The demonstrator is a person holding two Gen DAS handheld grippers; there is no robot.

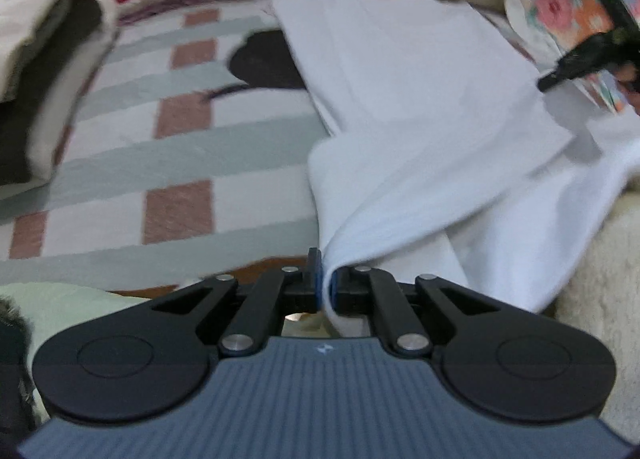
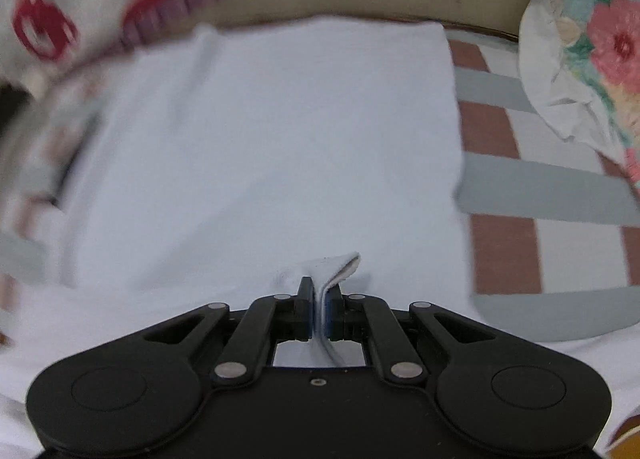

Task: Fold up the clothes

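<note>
A white garment (image 1: pixel 420 107) lies spread on a checked quilt (image 1: pixel 160 155), its near edge lifted. My left gripper (image 1: pixel 325 279) is shut on that near edge, and the cloth drapes up and away to the right from the pinch. In the right wrist view the same white garment (image 2: pixel 280 131) fills the middle, flat and blurred at the left. My right gripper (image 2: pixel 319 307) is shut on a folded hem of it, which pokes up between the fingers. The right gripper (image 1: pixel 560 77) also shows as a dark shape at the far right of the left wrist view.
A stack of folded dark and cream clothes (image 1: pixel 36 71) sits at the left. A floral cushion (image 2: pixel 592 71) lies at the right, and a red-patterned cover (image 2: pixel 60 11) with a purple frill runs along the back. A fluffy cream fabric (image 1: pixel 600 279) lies at the near right.
</note>
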